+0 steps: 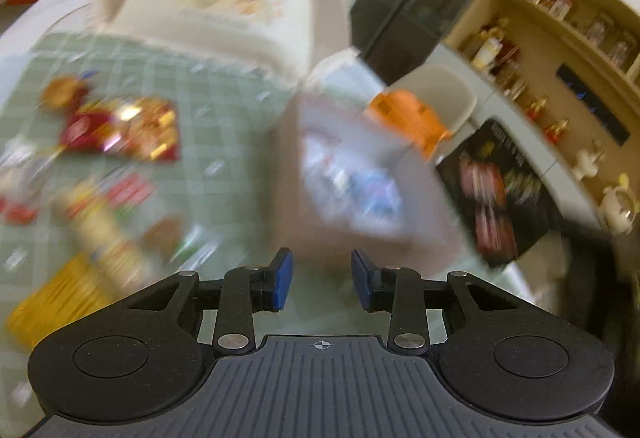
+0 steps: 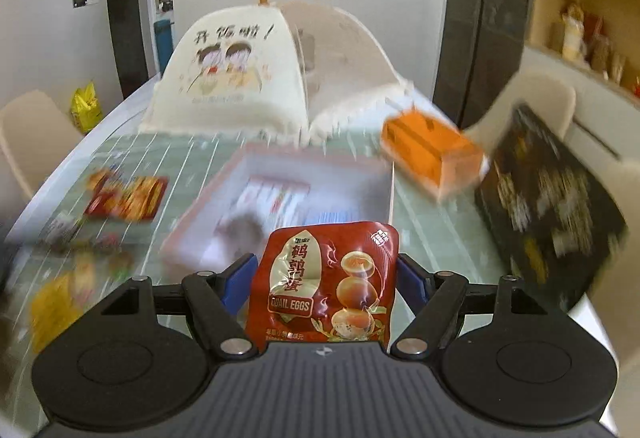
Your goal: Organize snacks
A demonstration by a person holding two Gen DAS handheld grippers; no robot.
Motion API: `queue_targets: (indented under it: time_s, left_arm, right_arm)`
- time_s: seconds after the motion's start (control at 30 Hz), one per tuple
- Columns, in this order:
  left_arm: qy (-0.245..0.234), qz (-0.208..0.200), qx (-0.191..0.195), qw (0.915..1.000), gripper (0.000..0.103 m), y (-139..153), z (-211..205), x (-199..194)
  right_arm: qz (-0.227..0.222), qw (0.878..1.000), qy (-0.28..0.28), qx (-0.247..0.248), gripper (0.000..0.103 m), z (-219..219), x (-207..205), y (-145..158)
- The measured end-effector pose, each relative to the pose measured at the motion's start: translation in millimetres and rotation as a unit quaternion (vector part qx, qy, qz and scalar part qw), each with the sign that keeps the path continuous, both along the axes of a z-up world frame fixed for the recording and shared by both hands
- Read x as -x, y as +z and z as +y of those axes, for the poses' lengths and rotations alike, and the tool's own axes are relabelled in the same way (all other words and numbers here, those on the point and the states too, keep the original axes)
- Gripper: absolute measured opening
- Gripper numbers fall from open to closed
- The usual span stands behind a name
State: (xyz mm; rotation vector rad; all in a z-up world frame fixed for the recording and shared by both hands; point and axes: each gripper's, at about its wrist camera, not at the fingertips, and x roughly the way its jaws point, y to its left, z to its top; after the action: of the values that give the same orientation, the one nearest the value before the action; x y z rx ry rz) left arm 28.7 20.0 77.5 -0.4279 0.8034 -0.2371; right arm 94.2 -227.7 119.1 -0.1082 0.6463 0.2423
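- Quail-egg packet (image 2: 326, 286): red pouch, upright, clamped between my right gripper's (image 2: 325, 284) blue pads, label facing the camera.
- Pink-rimmed tray (image 2: 276, 154) lies just beyond the packet; blurred wrappers inside, rim edges soft from motion.
- Orange box (image 2: 432, 154) sits near the tray's far right corner; black box (image 2: 548, 206) stands tilted further right.
- My left gripper (image 1: 322, 284): jaws apart, nothing between them, above the tray (image 1: 416, 174).
- Loose snacks (image 1: 120, 126) lie on the green checked cloth (image 1: 224, 110), left of the tray.
- Mesh food cover (image 2: 240, 66) closes off the table's far end.
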Motion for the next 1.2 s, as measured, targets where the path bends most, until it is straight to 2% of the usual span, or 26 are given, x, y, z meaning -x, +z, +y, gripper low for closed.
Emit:
queue_targets:
  time_s: [0.13, 0.2, 0.3, 0.4, 0.53, 0.67, 0.7, 0.73, 0.77, 0.8, 0.83, 0.93, 1.0, 1.1, 1.2]
  left_arm:
    - [0.031, 0.03, -0.028, 0.9987, 0.037, -11.4, 32.2, 54.2]
    - [0.049, 0.041, -0.049, 0.9967, 0.037, -15.5, 45.8, 75.7]
    - [0.084, 0.065, -0.064, 0.9923, 0.037, -22.0, 65.8, 93.8]
    - [0.126, 0.079, -0.047, 0.9878, 0.037, -24.1, 88.6, 102.9]
    - [0.153, 0.078, -0.031, 0.9846, 0.037, -19.1, 108.0, 107.0]
    - [0.159, 0.075, -0.016, 0.9844, 0.037, -17.8, 115.1, 107.1]
    - [0.159, 0.075, -0.012, 0.9844, 0.037, -17.6, 116.8, 107.9]
    - [0.157, 0.075, -0.011, 0.9846, 0.037, -18.4, 115.4, 107.3]
    - [0.156, 0.076, -0.009, 0.9848, 0.037, -20.0, 115.8, 106.9]
    - [0.155, 0.076, -0.008, 0.9849, 0.037, -20.9, 116.6, 106.7]
    - [0.154, 0.078, -0.007, 0.985, 0.037, -22.7, 117.9, 107.4]
    - [0.158, 0.081, -0.005, 0.9841, 0.037, -25.7, 120.1, 101.5]
    - [0.158, 0.078, -0.006, 0.9844, 0.037, -25.4, 119.0, 95.9]
    - [0.143, 0.063, -0.026, 0.9873, 0.037, -19.3, 111.4, 84.0]
    - [0.117, 0.05, -0.037, 0.9912, 0.037, -9.5, 102.5, 65.2]
  right_arm:
    - [0.038, 0.999, 0.006, 0.024, 0.076, 30.9, -60.8, -5.2]
    - [0.027, 0.999, 0.026, 0.029, 0.076, 52.5, -61.9, -2.9]
    - [0.03, 0.994, 0.107, 0.002, 0.081, 98.0, -45.5, -2.6]
    - [0.07, 0.981, 0.18, -0.027, 0.082, 147.0, -36.9, -12.9]
    - [0.132, 0.964, 0.225, -0.056, 0.082, 203.3, -35.8, -40.0]
    - [0.154, 0.958, 0.242, -0.015, 0.081, 250.2, -41.8, -73.1]
    - [0.155, 0.958, 0.242, 0.002, 0.076, 256.9, -41.9, -79.3]
    - [0.155, 0.958, 0.239, 0.018, 0.06, 259.7, -40.6, -85.4]
    - [0.157, 0.957, 0.243, 0.028, 0.053, 262.1, -38.0, -89.6]
    - [0.151, 0.956, 0.25, 0.03, 0.035, 260.9, -31.3, -89.3]
    - [0.154, 0.954, 0.256, 0.033, 0.027, 259.0, -26.2, -87.4]
    - [0.16, 0.95, 0.265, 0.039, 0.027, 238.9, -2.2, -85.2]
    - [0.173, 0.95, 0.259, 0.025, 0.027, 216.7, 12.2, -85.2]
    - [0.186, 0.955, 0.232, 0.008, 0.027, 179.3, 36.3, -83.2]
    - [0.171, 0.964, 0.203, 0.016, 0.027, 142.7, 61.7, -83.3]
